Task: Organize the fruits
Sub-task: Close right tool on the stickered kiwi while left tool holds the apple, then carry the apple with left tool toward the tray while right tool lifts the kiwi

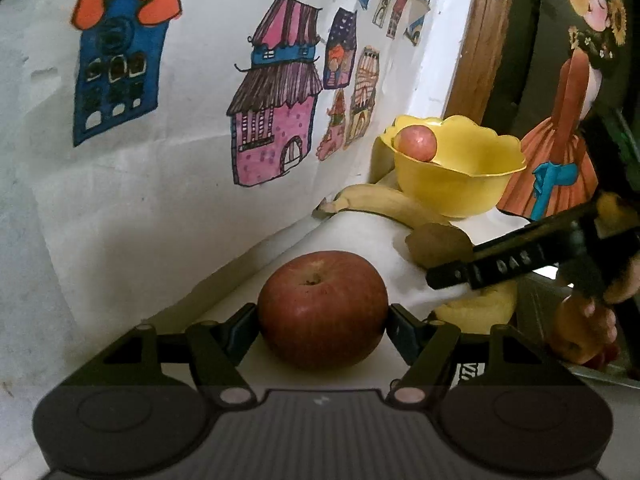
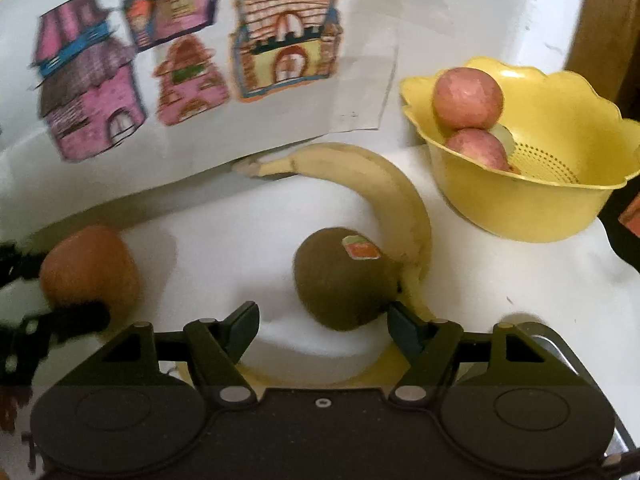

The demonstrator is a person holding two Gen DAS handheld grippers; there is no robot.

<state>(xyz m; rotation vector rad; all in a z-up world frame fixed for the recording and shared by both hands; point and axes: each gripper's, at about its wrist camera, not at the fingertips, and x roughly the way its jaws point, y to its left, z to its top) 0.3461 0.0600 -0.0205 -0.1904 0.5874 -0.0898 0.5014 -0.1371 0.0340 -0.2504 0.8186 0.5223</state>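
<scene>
Since the yellow bowl already has two apples in it, that's clearly where the fruit goes. Well short of the bowl, the left gripper has its fingers clamped on the red apple, still down on the white bench. Nearer the bowl, the right gripper sits open around the kiwi, touching one side only, so no grip yet. The banana curls between kiwi and bowl.

- The left gripper clasped a red apple at lower centre.
- A yellow bowl sat right of centre, holding another apple.
- A banana lay just left of it.
</scene>
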